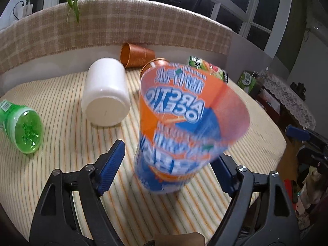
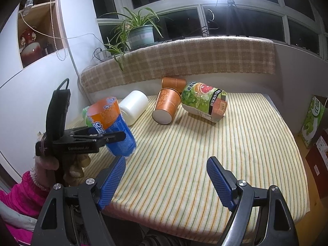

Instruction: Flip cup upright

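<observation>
Left wrist view: blurred cup (image 1: 184, 127) between the fingers of the left hand-held gripper (image 1: 167, 170), base near the striped tabletop (image 1: 61, 102), mouth tilted up.
Left hand-held gripper: jaws spread wide; left pad (image 1: 111, 166) apart from cup, right pad hidden behind it, so can't tell if gripped. Right hand-held gripper (image 2: 166, 182) gapes wide, nothing betw. pads, over near tabletop edge. Lying on tabletop beyond: white jar (image 1: 105, 94), green bottle (image 1: 22, 127), two brown cups (image 2: 167, 106), printed can (image 2: 205, 101).
</observation>
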The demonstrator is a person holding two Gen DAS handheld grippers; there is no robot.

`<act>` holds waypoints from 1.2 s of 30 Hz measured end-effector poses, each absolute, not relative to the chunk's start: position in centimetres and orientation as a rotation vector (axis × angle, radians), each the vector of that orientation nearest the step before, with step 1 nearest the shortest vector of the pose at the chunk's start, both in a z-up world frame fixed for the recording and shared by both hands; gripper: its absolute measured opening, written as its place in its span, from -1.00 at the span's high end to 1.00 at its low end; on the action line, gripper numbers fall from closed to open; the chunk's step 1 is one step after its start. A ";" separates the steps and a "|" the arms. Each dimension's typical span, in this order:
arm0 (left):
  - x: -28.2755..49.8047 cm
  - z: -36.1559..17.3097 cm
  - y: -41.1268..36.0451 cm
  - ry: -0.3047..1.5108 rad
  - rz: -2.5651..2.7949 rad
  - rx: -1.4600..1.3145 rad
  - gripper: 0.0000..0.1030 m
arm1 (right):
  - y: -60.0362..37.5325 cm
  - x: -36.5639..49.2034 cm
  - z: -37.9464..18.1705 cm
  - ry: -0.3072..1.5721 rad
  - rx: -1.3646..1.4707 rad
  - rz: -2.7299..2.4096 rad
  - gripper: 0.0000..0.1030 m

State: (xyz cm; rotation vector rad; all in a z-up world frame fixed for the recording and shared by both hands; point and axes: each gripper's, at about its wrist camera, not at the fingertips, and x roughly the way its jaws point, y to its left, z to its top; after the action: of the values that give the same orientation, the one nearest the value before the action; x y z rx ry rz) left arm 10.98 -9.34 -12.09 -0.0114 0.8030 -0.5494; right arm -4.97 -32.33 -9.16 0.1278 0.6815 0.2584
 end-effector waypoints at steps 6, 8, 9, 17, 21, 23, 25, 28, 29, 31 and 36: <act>9.3 -12.4 -7.3 0.824 -0.526 -0.015 -0.64 | -31.7 -4.8 -8.7 0.660 0.134 0.267 -0.62; 8.7 -12.2 -6.3 0.825 -0.505 -0.032 -0.64 | -31.4 -4.6 -8.5 0.645 0.140 0.272 -0.62; 8.3 -12.0 -5.8 0.817 -0.495 -0.041 -0.64 | -31.2 -4.5 -8.4 0.637 0.142 0.269 -0.62; 3.7 -6.6 -2.4 0.577 -0.282 -0.064 -0.64 | -29.7 -3.4 -7.3 0.573 0.165 0.190 -0.72; 1.9 -4.3 -1.8 0.470 -0.211 -0.061 -0.65 | -29.6 -2.9 -7.0 0.563 0.197 0.154 -0.73; 1.2 -3.6 -1.8 0.427 -0.177 -0.040 -0.76 | -29.6 -2.8 -6.8 0.554 0.210 0.126 -0.78; 0.4 -3.1 -2.0 0.377 -0.143 -0.024 -0.95 | -29.6 -2.8 -6.5 0.537 0.215 0.092 -0.87; 0.0 -2.5 -1.9 0.337 -0.117 -0.022 -0.97 | -29.5 -3.0 -6.2 0.507 0.210 0.054 -1.00; 0.1 -2.4 -2.0 0.334 -0.116 -0.024 -0.97 | -29.4 -3.1 -6.0 0.494 0.201 0.036 -1.00; 0.0 -2.2 -1.9 0.333 -0.114 -0.027 -0.98 | -29.2 -3.2 -5.8 0.479 0.179 0.012 -1.00; -0.3 -1.9 -1.9 0.332 -0.106 -0.032 -0.98 | -28.9 -3.2 -5.7 0.476 0.163 0.007 -1.00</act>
State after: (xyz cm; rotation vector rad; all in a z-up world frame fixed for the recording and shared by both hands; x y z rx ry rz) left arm -0.29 -1.87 -1.94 -0.0318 0.3324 -0.1061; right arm -3.20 -28.89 -5.73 0.1635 0.4756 0.0070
